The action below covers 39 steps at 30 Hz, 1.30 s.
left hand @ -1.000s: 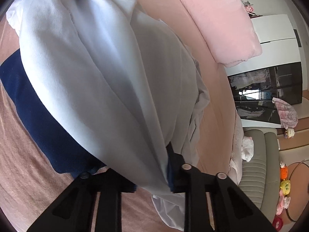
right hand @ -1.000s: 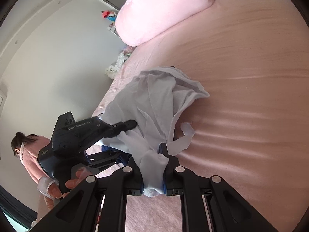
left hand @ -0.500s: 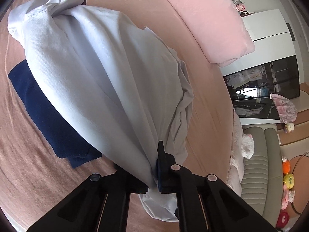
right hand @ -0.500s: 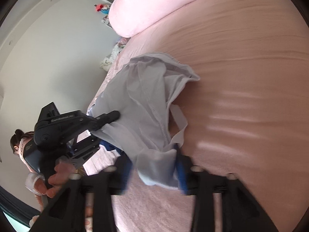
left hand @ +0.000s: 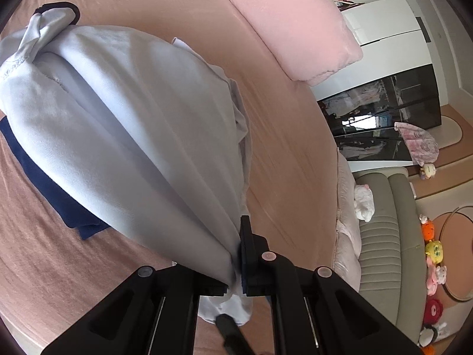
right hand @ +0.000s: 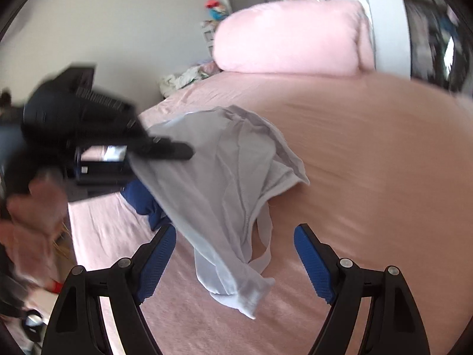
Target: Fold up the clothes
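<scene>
A pale blue-grey garment (left hand: 127, 136) is lifted off the pink bed (left hand: 183, 9), with my left gripper (left hand: 236, 263) shut on a bunched edge of it. In the right wrist view the same garment (right hand: 224, 177) hangs from the left gripper (right hand: 165, 151) and trails onto the bed. My right gripper (right hand: 233, 254) stands open, its blue pads (right hand: 156, 260) on either side of the garment's loose lower end without pinching it. A folded navy garment (left hand: 59, 204) lies on the bed under the pale one, partly hidden.
A big pink pillow (left hand: 295, 20) lies at the head of the bed. Beyond the bed's right edge stand a grey sofa (left hand: 384, 236) with soft toys and a dark glass cabinet (left hand: 384, 112). A person's hand (right hand: 32, 204) holds the left gripper.
My right gripper has opened and let go of the pale garment's end, which now lies on the bed. The left gripper stays shut on the garment and has shifted slightly.
</scene>
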Tool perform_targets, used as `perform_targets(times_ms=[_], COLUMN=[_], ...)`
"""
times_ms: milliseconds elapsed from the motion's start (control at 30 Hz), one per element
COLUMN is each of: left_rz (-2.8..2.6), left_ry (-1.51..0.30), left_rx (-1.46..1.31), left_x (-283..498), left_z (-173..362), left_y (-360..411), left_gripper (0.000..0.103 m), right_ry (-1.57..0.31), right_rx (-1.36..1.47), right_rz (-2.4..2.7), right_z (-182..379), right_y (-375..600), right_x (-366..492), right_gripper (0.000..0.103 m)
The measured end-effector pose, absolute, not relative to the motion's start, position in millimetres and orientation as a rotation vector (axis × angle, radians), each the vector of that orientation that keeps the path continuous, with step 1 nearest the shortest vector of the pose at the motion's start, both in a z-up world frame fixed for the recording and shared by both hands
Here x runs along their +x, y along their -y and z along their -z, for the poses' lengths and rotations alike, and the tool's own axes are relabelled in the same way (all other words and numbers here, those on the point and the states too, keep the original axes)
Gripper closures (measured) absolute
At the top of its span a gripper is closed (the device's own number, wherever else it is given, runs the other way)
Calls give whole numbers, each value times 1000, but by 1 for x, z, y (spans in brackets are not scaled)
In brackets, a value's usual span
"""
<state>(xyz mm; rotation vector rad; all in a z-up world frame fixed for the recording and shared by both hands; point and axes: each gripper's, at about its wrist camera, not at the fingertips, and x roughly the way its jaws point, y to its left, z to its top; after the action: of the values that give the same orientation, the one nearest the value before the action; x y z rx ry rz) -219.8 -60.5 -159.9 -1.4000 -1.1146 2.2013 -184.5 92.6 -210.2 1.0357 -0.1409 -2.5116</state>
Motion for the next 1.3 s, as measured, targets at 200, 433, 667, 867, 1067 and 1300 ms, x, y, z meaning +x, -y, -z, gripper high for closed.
perform_targets(times_ms=[200, 433, 667, 867, 1067, 1300], left_rz=[-2180, -2156, -2135, -2155, -2141, -2210], left_ry=[1031, 1015, 1062, 983, 1039, 1033], left_rx=[-1368, -1365, -1377, -1405, -1463, -1398], left_x=[-213, -202, -198, -197, -200, -197], left_z=[145, 140, 147, 148, 150, 146], left_y=[46, 39, 41, 32, 36, 40], left_gripper=[99, 99, 99, 99, 79, 22], right_ry=[-16, 36, 226, 242, 259, 377], right_rx=[1020, 995, 1088, 1094, 1043, 1087], right_rz=[2520, 2563, 2562, 2569, 2634, 2626], right_z=[217, 222, 231, 229, 222, 224], right_y=[-64, -65, -79, -80, -84, -107], right_x=[-183, -195, -210, -206, -199, -209], right_gripper=[21, 21, 63, 98, 100, 100])
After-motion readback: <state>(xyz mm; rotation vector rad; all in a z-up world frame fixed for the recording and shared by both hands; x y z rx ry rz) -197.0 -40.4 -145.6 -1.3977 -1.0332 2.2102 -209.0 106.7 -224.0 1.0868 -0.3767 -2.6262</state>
